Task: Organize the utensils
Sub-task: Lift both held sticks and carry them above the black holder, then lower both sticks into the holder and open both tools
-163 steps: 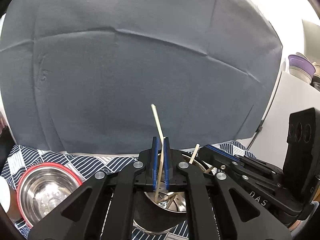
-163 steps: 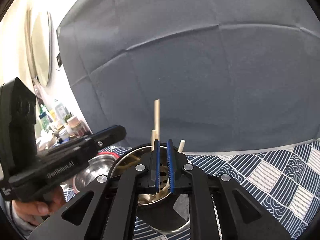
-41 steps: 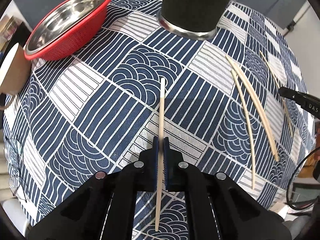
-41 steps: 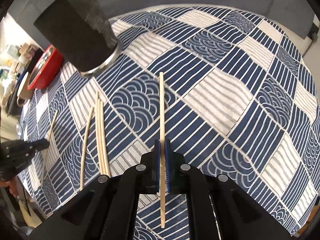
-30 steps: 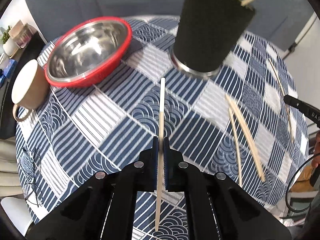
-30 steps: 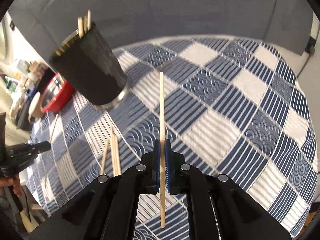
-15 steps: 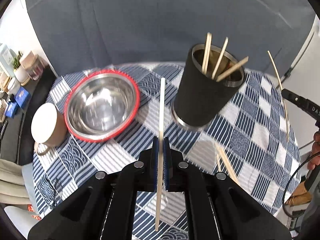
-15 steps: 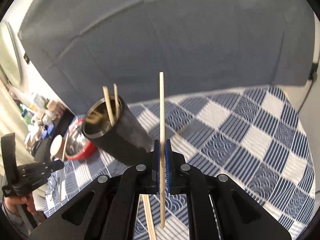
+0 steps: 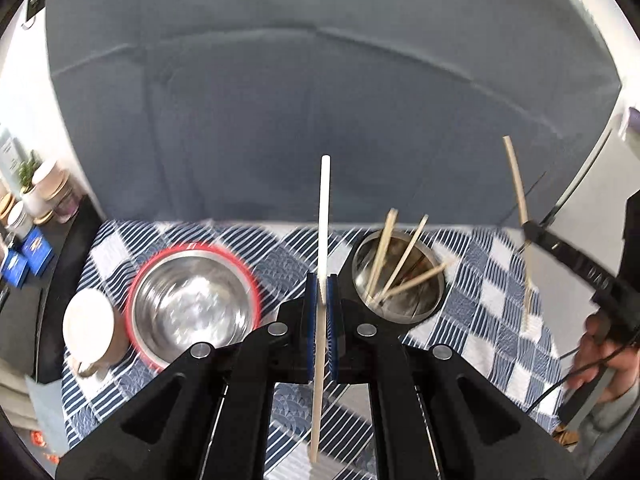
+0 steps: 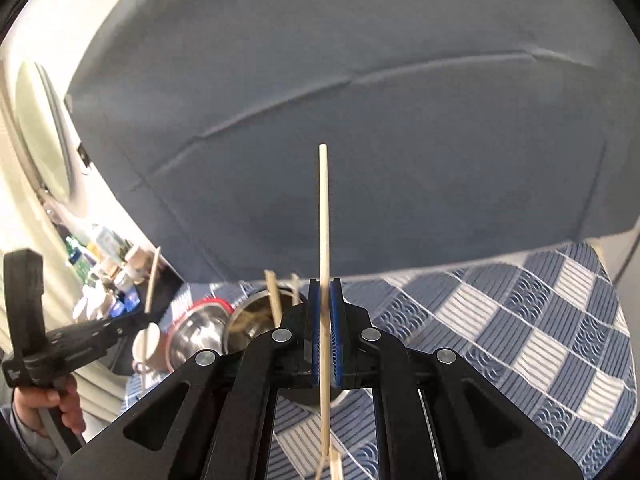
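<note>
Above a blue-and-white patterned tablecloth (image 9: 496, 320), two grippers, each clamped on one wooden chopstick. Left gripper (image 9: 321, 300): blue pads pressed together on a pale chopstick (image 9: 323, 216), held upright, tip against the grey backdrop (image 9: 320, 100), lower end below the fingers. Right gripper (image 10: 325, 312): pads likewise closed on a second chopstick (image 10: 324, 208), also upright. On the cloth, just right of the left gripper, a steel-lined dark cup (image 9: 400, 280) containing several leaning chopsticks (image 9: 404, 260). Left of it, a red-rimmed steel bowl (image 9: 192, 308), and beside that a white mug (image 9: 90, 328). Seen from the left wrist, right gripper at far right with its stick raised; cup between the two tools.
</note>
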Tool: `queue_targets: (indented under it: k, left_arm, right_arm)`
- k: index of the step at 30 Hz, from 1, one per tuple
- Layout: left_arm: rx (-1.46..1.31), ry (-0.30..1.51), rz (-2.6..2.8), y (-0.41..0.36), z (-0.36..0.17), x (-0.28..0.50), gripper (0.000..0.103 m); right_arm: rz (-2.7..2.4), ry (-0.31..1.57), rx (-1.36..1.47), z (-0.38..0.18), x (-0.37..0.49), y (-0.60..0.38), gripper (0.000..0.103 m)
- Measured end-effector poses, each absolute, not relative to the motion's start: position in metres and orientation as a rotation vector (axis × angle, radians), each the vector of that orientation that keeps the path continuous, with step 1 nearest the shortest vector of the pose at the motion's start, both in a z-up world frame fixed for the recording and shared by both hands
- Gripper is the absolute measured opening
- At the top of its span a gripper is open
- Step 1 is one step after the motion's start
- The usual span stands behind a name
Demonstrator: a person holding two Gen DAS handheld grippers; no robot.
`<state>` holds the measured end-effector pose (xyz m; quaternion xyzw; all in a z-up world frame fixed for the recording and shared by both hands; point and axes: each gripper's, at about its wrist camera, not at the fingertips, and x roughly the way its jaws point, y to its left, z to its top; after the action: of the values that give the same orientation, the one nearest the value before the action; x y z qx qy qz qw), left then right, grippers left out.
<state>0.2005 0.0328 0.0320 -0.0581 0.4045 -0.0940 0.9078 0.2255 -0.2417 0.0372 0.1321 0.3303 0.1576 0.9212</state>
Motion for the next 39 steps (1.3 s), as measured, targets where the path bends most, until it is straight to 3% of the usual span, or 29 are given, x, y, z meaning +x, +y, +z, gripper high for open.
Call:
queue_targets:
  k: [11,24,39]
  left_arm:
    - [-0.204,0.714,-0.306,0.016,0.046,0.248,0.005]
    - [-0.324,0.511,-0.407,0.010,0.016,0.270,0.005]
    - [-0.256,0.536,-0.430,-0.003,-0.032,0.256,0.005]
  right_arm:
    - [0.423,0.610,0.263,0.033,0.260,-0.207,0.005]
    - [0.500,0.494,0.309,0.000,0.276,-0.186,0.005]
    - [0.504,0.495,0.302,-0.047,0.256,-0.180,0.007]
